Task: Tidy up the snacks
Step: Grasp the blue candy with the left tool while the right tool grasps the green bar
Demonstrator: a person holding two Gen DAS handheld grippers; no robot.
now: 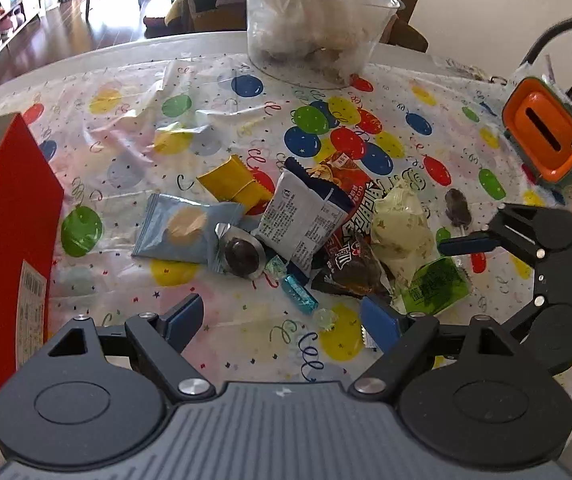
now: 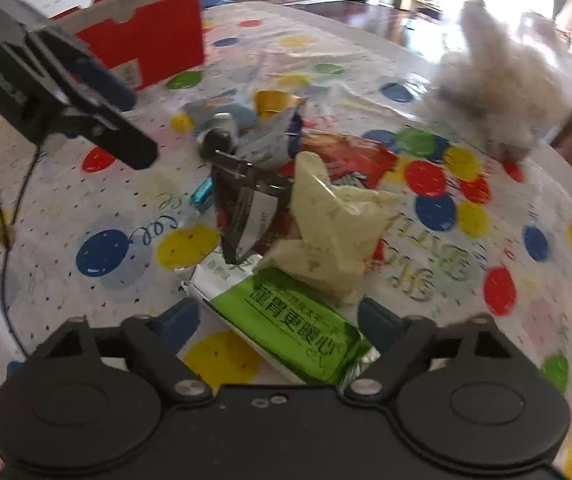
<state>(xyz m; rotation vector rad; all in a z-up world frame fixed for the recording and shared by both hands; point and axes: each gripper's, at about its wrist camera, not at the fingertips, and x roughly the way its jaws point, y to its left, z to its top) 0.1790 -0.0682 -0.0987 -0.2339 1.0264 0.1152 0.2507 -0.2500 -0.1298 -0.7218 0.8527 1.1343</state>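
On a table draped with a clear plastic sheet printed with coloured balloons and confetti (image 1: 326,136), a loose heap of snack packets is shown near the middle. Within the heap are distinguished a pale blue biscuit packet (image 1: 183,232), a yellow foil packet (image 1: 233,180), a white packet with printed text (image 1: 306,216), a cream-coloured crumpled packet (image 1: 402,232) and a green foil packet (image 2: 290,320) — the last lying nearest the right gripper (image 2: 277,320), directly between its blue-padded fingers. The jaws of that gripper are seen spread apart, astride the green packet but not clamped on it. The left gripper (image 1: 290,320) is held low over the near edge of the heap, its jaws likewise parted and nothing held. A red cardboard box with white inner walls (image 1: 9,240) stands at the left edge of the table, and a clear plastic tub stuffed with white wrapped items (image 1: 314,28) at the far side. An orange and grey slotted device (image 1: 546,132) is seen at the right. Beyond the table a sunlit living room is visible — dark wooden floor, chairs, low shelving.
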